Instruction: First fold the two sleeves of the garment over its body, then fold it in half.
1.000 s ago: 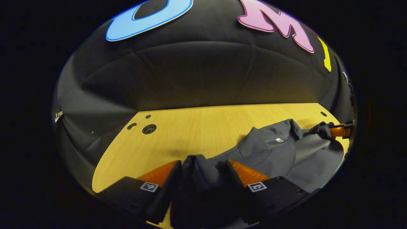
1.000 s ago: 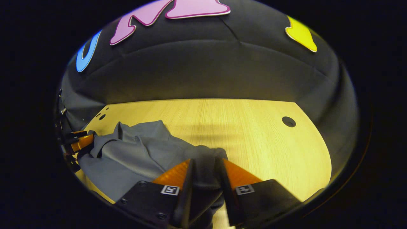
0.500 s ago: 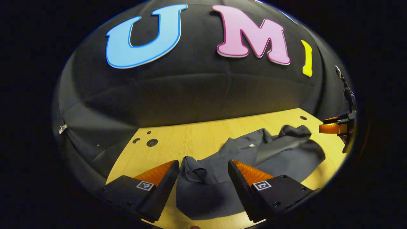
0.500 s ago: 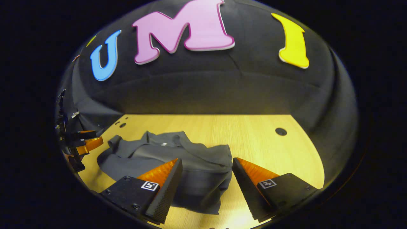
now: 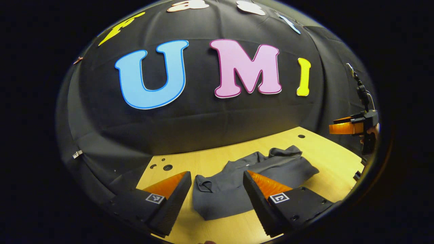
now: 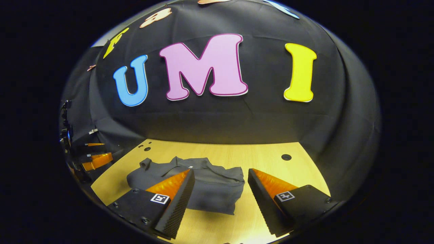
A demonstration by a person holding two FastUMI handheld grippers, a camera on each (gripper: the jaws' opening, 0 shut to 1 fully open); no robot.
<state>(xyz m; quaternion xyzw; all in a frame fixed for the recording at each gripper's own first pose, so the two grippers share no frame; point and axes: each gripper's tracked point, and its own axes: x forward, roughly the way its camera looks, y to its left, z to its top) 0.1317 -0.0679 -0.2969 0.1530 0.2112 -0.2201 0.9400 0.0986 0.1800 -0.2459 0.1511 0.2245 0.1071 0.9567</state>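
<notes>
A dark grey garment (image 5: 237, 183) lies folded in a compact heap on the wooden table (image 5: 325, 159). In the left gripper view my left gripper (image 5: 217, 178) hangs open above its near left edge, touching nothing. The right gripper (image 5: 342, 128) shows far right in that view, held by a hand, high off the table. In the right gripper view the garment (image 6: 210, 184) lies below my open right gripper (image 6: 220, 174), collar at the far side. The left gripper (image 6: 96, 159) shows at the left edge there.
The wooden table (image 6: 271, 159) has small round holes at its far left (image 5: 167, 167) and far right (image 6: 286, 157). The black cloth wall rises just behind the table's back edge. Bare wood lies right of the garment.
Both grippers opened and let go of the garment, then rose and drew back from it. The garment dropped onto the table and lies still.
</notes>
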